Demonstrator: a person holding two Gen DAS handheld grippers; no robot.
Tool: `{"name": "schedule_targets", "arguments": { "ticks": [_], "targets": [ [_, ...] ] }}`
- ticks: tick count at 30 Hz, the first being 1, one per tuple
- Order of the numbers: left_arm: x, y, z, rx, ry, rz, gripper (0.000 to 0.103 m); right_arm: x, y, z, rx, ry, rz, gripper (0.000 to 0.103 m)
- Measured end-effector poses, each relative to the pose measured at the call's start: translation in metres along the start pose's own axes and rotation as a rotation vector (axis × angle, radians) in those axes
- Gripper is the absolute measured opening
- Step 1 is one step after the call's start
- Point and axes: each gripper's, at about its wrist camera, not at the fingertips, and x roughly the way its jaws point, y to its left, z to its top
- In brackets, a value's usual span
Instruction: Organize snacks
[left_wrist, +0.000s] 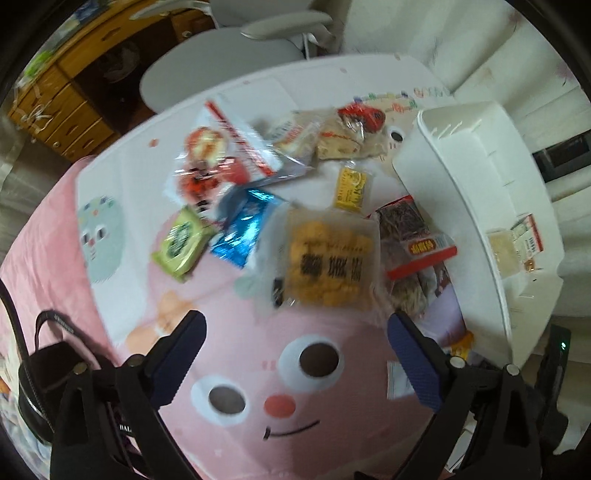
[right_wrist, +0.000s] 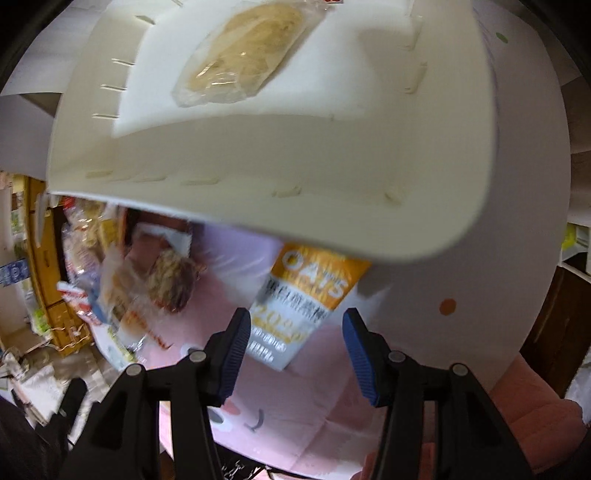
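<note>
Several snack packs lie on a pink cartoon cloth. In the left wrist view my left gripper is open and empty, just short of a clear bag of yellow crackers. Around it lie a blue foil pack, a green pack, a dark snack bag with a red label and a small yellow packet. A white bin stands at the right. In the right wrist view my right gripper is open over an orange OATS pack lying beside the bin, which holds a pale pastry pack.
A large red and white bag and pale wrapped snacks lie farther back. A grey office chair and a wooden drawer unit stand beyond the table. A black strap bag sits at lower left.
</note>
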Motion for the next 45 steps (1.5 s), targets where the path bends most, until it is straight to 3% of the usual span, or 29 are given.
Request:
{"name": "schedule_targets", "arguments": {
  "ticks": [9, 17, 24, 34, 45],
  "targets": [
    [0.068, -0.03, 0.032, 0.055, 0.1, 0.026, 0.098, 0.009, 0.018, 0.008, -0.069, 0.016, -0.1, 0.052],
    [0.092, -0.03, 0.046, 0.034, 0.108, 0.03, 0.103, 0.011, 0.034, 0.015, -0.146, 0.032, -0.13, 0.049],
    [0.1, -0.035, 0.047, 0.014, 0.064, 0.034, 0.103, 0.012, 0.04, 0.02, -0.169, 0.031, -0.141, 0.045],
    [0.083, -0.017, 0.039, 0.002, 0.027, 0.015, 0.075, 0.006, 0.042, 0.031, -0.178, 0.032, -0.121, 0.035],
    [0.061, 0.0, 0.004, -0.023, 0.052, 0.068, 0.071, -0.003, 0.039, 0.034, -0.192, -0.006, -0.05, 0.019]
  ]
}}
